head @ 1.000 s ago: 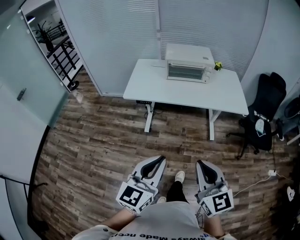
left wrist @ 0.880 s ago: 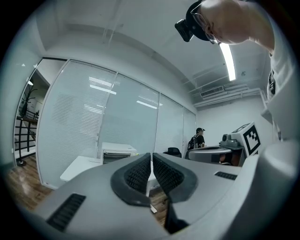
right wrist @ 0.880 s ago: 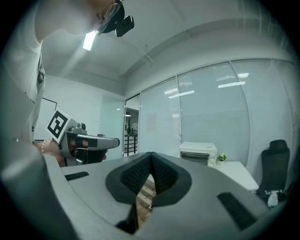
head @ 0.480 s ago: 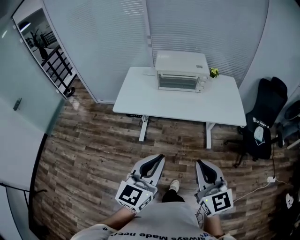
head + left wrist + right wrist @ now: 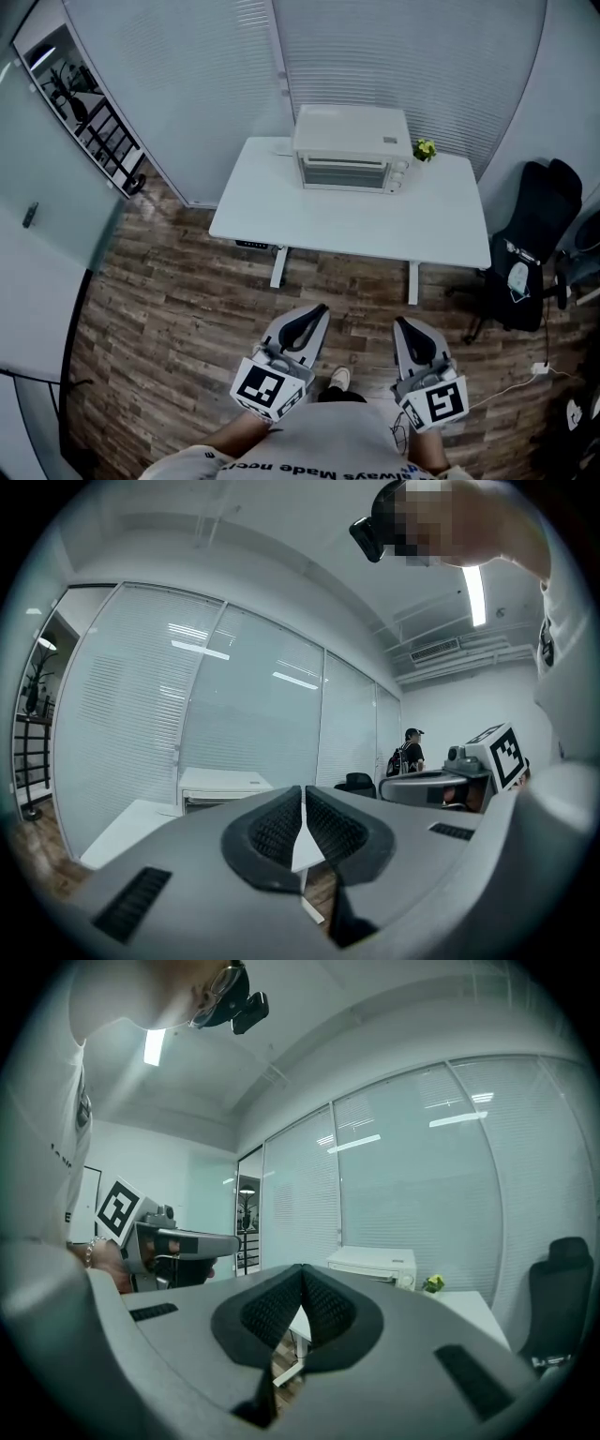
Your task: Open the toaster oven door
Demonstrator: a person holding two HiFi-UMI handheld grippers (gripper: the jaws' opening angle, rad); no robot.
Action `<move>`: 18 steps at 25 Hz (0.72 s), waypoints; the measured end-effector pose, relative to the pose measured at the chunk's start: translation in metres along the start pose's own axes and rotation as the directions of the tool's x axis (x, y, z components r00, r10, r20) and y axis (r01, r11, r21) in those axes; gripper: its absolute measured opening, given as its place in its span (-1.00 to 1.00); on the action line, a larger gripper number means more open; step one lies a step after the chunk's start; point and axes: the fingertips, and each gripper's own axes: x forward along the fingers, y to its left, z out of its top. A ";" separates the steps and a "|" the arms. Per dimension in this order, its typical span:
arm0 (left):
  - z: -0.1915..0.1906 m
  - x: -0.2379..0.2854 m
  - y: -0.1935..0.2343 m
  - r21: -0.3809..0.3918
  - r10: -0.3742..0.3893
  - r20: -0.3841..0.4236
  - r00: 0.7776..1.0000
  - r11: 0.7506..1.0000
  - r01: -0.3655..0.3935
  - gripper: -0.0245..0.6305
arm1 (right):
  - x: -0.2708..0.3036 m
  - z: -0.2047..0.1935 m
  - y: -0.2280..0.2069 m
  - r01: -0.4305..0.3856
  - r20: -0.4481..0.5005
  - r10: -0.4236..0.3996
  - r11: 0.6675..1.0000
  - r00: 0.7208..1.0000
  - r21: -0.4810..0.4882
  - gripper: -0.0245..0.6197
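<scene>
Straight ahead of both tongs, well apart, the cream boxy toaster oven sits on a white rectangular table, its shut door facing them, long axis crosswise. Both closed and empty, the left gripper and right gripper look equally distant.

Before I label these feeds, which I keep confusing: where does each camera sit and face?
Head view: on the head, steeply down at table and toaster oven; left tool, right tool, shirt show.
Left gripper view: on left tool, along its shut jaws toward the toaster oven; right tool shows.
Right gripper view: on right tool, likewise; left tool shows.
Shared: the toaster oven.
</scene>
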 end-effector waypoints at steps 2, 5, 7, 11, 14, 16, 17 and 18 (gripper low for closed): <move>-0.002 0.010 0.000 -0.002 0.007 -0.002 1.000 1.000 -0.007 -0.83 | 0.003 0.000 -0.011 -0.007 0.000 0.007 1.000 1.000 -0.001 -0.90; -0.005 0.022 0.001 -0.006 0.021 -0.004 1.000 1.000 -0.021 -0.83 | 0.007 -0.002 -0.023 -0.015 0.002 0.015 1.000 1.000 -0.003 -0.90; -0.007 0.027 0.001 -0.012 0.026 -0.011 1.000 1.000 -0.026 -0.83 | 0.009 -0.002 -0.028 -0.016 0.004 0.016 1.000 1.000 0.005 -0.90; -0.009 0.038 0.002 -0.009 0.025 -0.017 1.000 1.000 -0.025 -0.83 | 0.012 -0.005 -0.037 -0.019 0.002 0.019 1.000 1.000 0.011 -0.90; -0.011 0.046 0.005 -0.009 0.023 -0.017 1.000 1.000 -0.023 -0.83 | 0.018 -0.008 -0.044 -0.015 -0.002 0.015 1.000 1.000 0.018 -0.90; -0.011 0.050 0.010 -0.011 0.021 -0.017 1.000 1.000 -0.022 -0.83 | 0.025 -0.008 -0.046 -0.015 -0.002 0.015 1.000 1.000 0.019 -0.90; -0.010 0.052 0.013 -0.010 0.021 -0.016 1.000 1.000 -0.021 -0.83 | 0.028 -0.007 -0.047 -0.016 0.000 0.016 1.000 1.000 0.017 -0.90; -0.010 0.054 0.017 -0.010 0.021 -0.014 1.000 1.000 -0.021 -0.83 | 0.032 -0.006 -0.048 -0.016 0.001 0.016 1.000 1.000 0.015 -0.90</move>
